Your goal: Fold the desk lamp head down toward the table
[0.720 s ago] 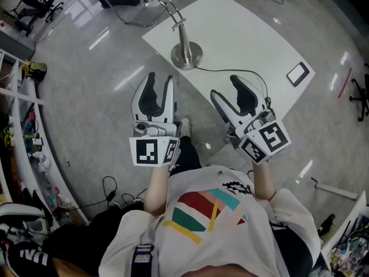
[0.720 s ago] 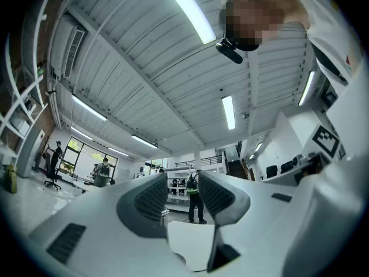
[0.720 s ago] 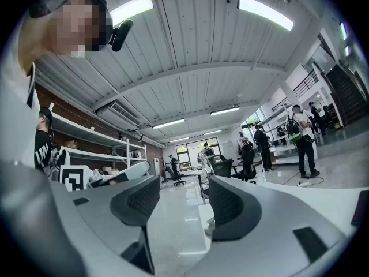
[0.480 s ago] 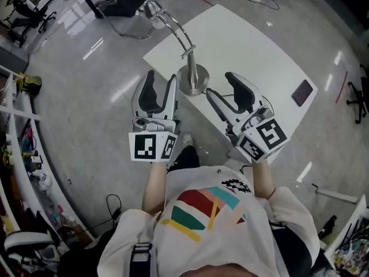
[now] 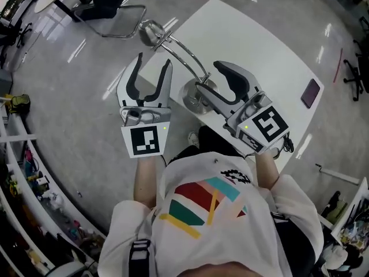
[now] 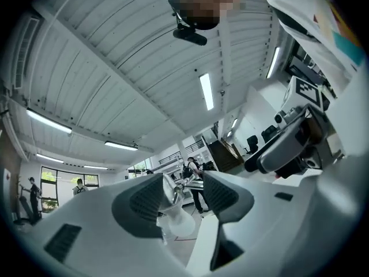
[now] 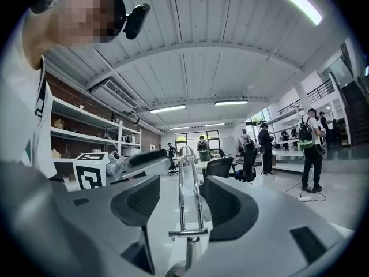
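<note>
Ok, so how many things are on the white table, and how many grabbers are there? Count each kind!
Desk lamp: 1
Phone: 1
Grippers: 2, the left gripper and the right gripper, both open
Total: 4

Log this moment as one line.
stage: pre-grasp | left gripper: open, lamp head ahead | right gripper: open, lamp arm between jaws, untouched

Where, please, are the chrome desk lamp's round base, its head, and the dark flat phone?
round chrome lamp base [image 5: 191, 99], head view, its left rim.
chrome lamp head [image 5: 150, 33], head view, middle of the shade.
dark flat phone [image 5: 311, 93], head view, its centre.
</note>
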A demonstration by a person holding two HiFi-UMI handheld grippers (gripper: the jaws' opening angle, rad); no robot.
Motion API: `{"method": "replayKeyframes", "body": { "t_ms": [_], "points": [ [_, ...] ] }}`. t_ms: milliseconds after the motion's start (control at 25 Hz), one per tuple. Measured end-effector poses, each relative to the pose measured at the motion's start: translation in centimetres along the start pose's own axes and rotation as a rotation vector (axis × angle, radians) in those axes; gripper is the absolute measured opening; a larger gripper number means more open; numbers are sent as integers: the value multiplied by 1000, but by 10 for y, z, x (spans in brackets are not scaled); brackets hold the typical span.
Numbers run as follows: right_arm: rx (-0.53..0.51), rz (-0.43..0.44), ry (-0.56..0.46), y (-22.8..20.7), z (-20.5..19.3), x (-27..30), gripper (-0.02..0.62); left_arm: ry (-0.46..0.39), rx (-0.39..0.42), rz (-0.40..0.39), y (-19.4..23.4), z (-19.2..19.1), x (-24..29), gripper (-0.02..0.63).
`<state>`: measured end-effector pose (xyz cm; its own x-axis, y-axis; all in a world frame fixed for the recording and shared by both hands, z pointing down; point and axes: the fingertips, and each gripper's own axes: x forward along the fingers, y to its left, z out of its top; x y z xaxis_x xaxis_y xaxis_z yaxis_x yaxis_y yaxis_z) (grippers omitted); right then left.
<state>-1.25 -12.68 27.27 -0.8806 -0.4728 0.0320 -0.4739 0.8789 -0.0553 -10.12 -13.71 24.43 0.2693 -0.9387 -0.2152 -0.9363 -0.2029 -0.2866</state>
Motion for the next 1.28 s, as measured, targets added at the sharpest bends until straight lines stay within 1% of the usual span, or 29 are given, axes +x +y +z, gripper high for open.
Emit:
{"method": "replayKeyframes", "body": {
  "t_ms": [40, 80, 160, 200, 280, 360, 440, 480, 520, 560, 600, 640, 720, 800, 960, 1080, 1280],
  "points": [
    [1, 10, 15, -4, -3, 6, 253, 10, 20, -27, -2, -6, 7, 247],
    [-5, 25, 31, -8, -7, 14, 253, 14, 21, -47, -2, -11, 14, 247],
    [-25, 53, 52, -13, -13, 30, 253, 15, -16, -61, -1, -21, 23, 247],
    [-22, 63, 52, -15, -13, 35, 252, 22, -26, -69, 0, -25, 24, 247],
    [18, 80, 39, -15, -11, 42, 252, 45, -13, -98, 0, -30, 20, 245],
    [33, 86, 38, -13, -6, 51, 252, 46, 11, -133, 4, -28, 17, 245],
    [-4, 70, 59, -9, -6, 60, 248, 30, 15, -153, 11, -24, 16, 244],
    [-27, 54, 67, -8, -7, 64, 215, 26, 12, -158, 14, -25, 17, 230],
    [-47, 36, 72, -8, -8, 67, 172, 28, 15, -160, 16, -27, 18, 179],
    [-61, 23, 78, -8, -11, 70, 158, 35, 23, -161, 18, -31, 18, 123],
    [-69, 17, 88, -7, -13, 72, 158, 46, 26, -164, 20, -35, 19, 103],
    [-71, 17, 102, -7, -15, 74, 158, 60, 11, -167, 22, -39, 20, 103],
    [-72, 19, 134, -8, -18, 79, 158, 78, -50, -167, 28, -43, 22, 100],
    [-70, 13, 159, -10, -21, 83, 158, 85, -75, -165, 32, -47, 26, 94],
    [-35, 11, 189, -12, -28, 87, 155, 60, -158, -156, 35, -55, 29, 94],
    [-39, 9, 223, -14, -34, 91, 155, 79, -170, -145, 36, -67, 29, 94],
    [-46, 14, 302, -19, -45, 100, 155, 124, -184, -149, 36, -94, 33, 94]
  ]
}}
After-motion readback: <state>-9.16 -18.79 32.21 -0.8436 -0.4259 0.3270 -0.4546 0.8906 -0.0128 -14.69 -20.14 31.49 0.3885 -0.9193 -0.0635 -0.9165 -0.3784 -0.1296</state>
